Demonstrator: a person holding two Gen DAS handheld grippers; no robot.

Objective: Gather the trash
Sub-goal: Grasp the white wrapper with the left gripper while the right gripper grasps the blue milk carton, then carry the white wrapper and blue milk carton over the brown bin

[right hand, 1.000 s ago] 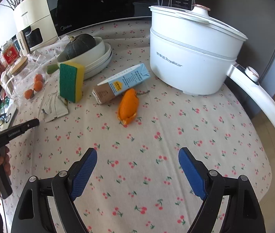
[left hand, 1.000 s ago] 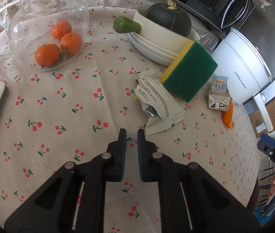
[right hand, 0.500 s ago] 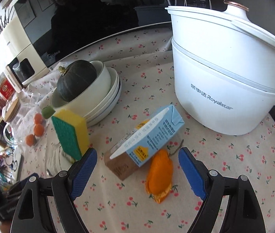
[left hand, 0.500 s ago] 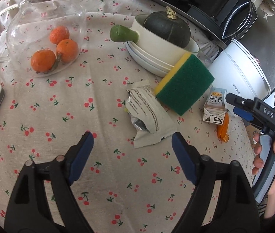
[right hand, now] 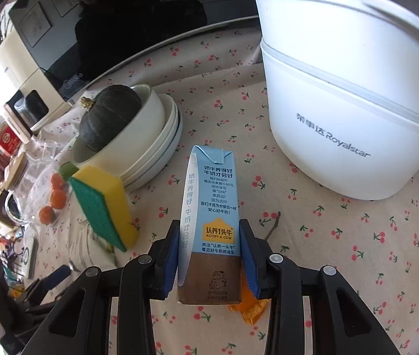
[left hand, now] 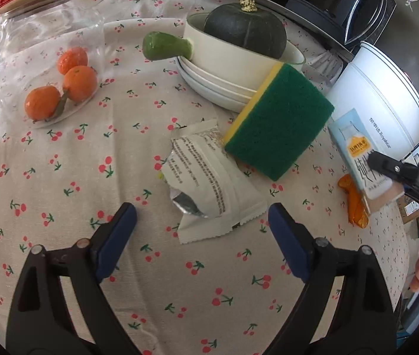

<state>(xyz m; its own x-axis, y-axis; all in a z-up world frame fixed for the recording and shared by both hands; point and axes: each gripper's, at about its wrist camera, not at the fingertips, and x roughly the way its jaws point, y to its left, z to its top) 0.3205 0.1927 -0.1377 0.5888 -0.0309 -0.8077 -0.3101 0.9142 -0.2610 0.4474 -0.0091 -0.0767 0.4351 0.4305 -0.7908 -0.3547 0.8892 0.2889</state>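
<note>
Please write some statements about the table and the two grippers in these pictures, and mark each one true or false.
1. The right gripper is shut on the milk carton. True.
2. The left gripper holds the wrapper. False: its jaws stand open, and the wrapper lies on the cloth ahead of them.
3. The squash sits in a white bowl. True.
4. The sponge lies flat, away from the bowls. False: it leans against them.
5. Three oranges are inside the glass jar. True.
</note>
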